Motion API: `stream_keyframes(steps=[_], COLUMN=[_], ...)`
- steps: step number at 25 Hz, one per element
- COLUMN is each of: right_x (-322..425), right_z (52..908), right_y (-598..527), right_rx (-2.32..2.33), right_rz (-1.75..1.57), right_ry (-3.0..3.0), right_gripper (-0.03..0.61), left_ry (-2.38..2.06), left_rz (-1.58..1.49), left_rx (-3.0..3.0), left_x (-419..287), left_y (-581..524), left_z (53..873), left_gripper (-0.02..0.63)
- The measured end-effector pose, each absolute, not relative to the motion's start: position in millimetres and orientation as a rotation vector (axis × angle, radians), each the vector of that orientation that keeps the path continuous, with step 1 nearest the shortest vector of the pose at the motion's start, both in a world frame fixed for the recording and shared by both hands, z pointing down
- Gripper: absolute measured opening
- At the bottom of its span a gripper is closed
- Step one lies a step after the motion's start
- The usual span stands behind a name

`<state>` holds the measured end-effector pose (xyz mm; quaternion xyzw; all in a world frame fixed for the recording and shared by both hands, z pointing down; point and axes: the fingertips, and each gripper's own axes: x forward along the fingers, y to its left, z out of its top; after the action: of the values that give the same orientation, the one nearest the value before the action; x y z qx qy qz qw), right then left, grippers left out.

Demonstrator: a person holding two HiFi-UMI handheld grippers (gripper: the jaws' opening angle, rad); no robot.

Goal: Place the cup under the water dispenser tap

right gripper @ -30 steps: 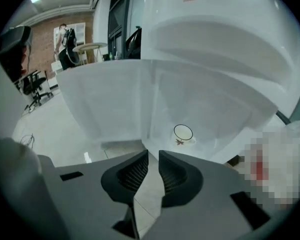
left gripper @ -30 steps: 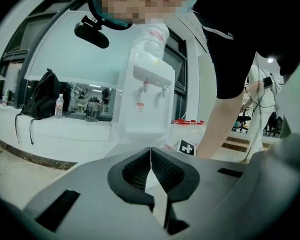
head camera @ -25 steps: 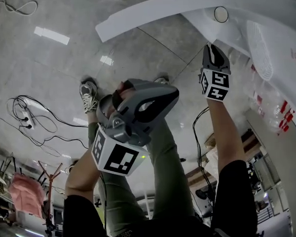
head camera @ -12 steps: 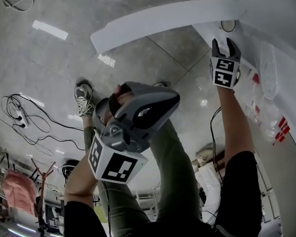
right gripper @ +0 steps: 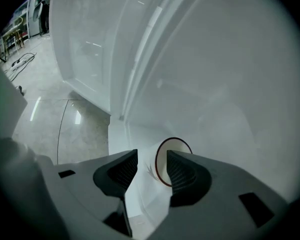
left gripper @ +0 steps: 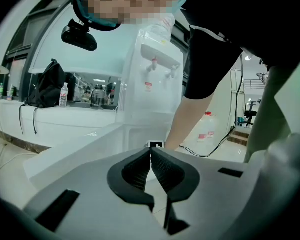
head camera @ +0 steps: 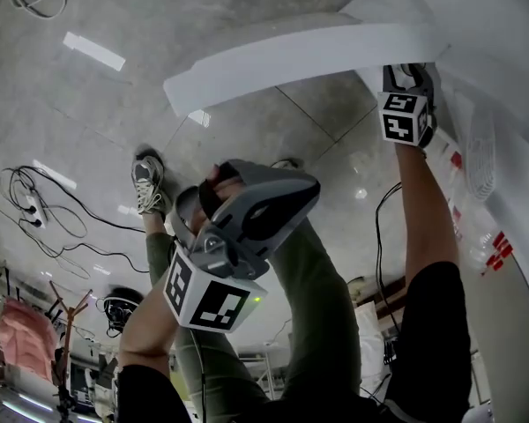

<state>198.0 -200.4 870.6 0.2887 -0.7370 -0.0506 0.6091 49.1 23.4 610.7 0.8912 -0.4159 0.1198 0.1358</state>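
In the head view the right tongs (head camera: 410, 73) reach to the edge of the white worktop (head camera: 291, 47), and they hide the cup there. In the left gripper view the left tongs (left gripper: 151, 154) are pressed together with nothing between them. Beyond them stands the dispenser (left gripper: 157, 59) with its two taps (left gripper: 162, 70). The right arm (left gripper: 190, 104) runs down in front of the dispenser, and its marker cube shows well below the taps. In the right gripper view the right tongs (right gripper: 152, 156) are open to about the width of the cup (right gripper: 163, 159) and have not closed on it. The cup sits between them, nearer the jaw on that view's right, which covers part of its rim. No tap shows here, so the cup looks to be short of its place under the dispenser. It is a small white cup with a thin dark-red line round the rim and a faint mark on its side. Its open mouth faces the camera and it seems empty. The step in hand looks like the grasp. It would go best if the tongs were centred on the cup before closing. A gentle squeeze on the wall below the rim should do, since the cup is likely light and may crush or tip. After that it should be carried upright to the taps.
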Motion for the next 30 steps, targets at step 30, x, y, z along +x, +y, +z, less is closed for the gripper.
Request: stream_keyframes(steps=[30], right_x=[170.6], right_z=[808.2], right_y=[-98.1], right_rx=[0.585], right_rz=[0.129], right_ry=[-1.717], right_gripper=[0.066], left_ry=[-1.100], left_rz=[0.355], left_rx=[2.688], left_x=[42.2], left_y=[34.5], left_z=[548.8], left_gripper=[0.021])
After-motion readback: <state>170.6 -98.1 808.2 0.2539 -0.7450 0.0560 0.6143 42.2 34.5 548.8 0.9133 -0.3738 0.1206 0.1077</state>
